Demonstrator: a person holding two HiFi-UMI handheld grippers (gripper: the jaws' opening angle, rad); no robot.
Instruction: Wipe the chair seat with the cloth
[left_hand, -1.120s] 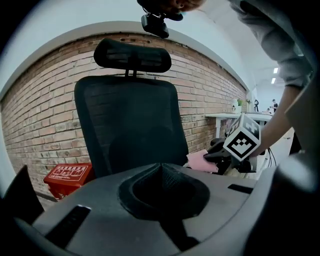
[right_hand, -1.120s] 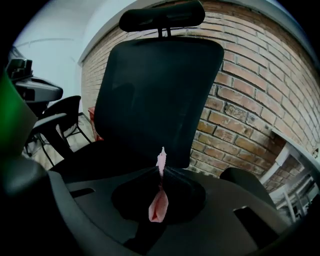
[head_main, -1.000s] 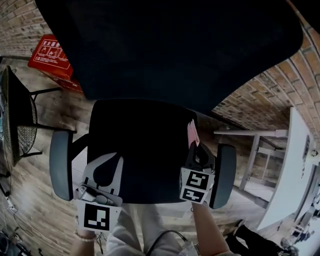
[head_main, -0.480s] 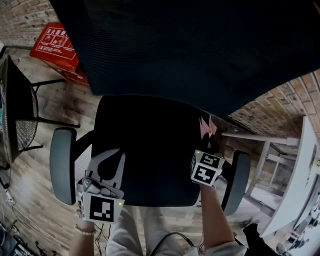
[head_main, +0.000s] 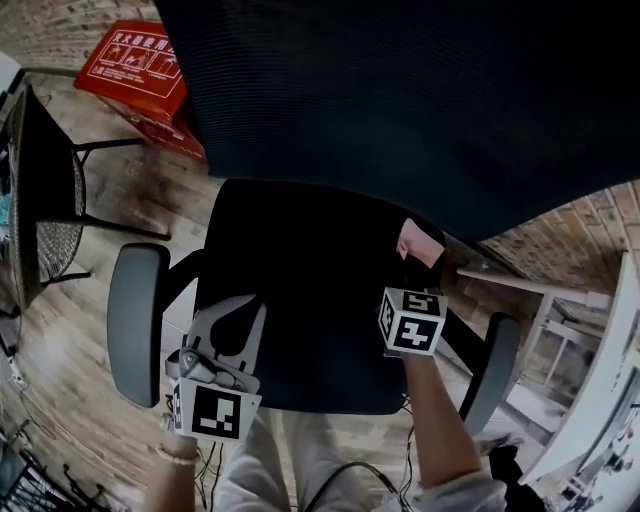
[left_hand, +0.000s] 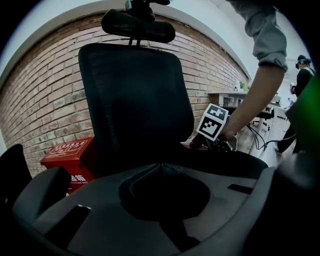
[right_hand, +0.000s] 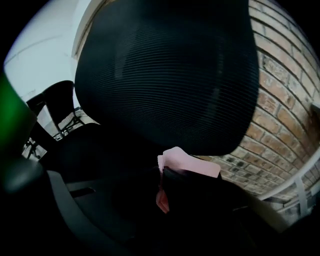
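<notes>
Red box (head_main: 140, 60) on the wooden floor (head_main: 80, 410) behind the chair carried white print and pictograms, too small to read. Each gripper cube showed only black-and-white square markers.

The right gripper (head_main: 416, 268) was clenched on the pink cloth (head_main: 420, 242). In the right gripper view the cloth (right_hand: 189, 163) stuck out past the closed jaws as a folded flap. It sat at the rear right corner of the chair seat (head_main: 300, 290), just under the lower edge of the mesh backrest (head_main: 400, 100). I couldn't tell whether it was pressed onto the seat.

The left gripper (head_main: 242, 300) was closed with the tips meeting, and the left gripper view (left_hand: 160, 166) showed nothing between them. It hung over the front left of the seat, just beside the left armrest (head_main: 138, 320).

Room: the black seat lay bare between the two grippers. The right armrest (head_main: 490, 370) bounded the right gripper's outer side and the backrest closed off the rear. A brick wall (head_main: 590, 230) stood beyond that corner, and a second black chair (head_main: 40, 200) stood well off to the left.
</notes>
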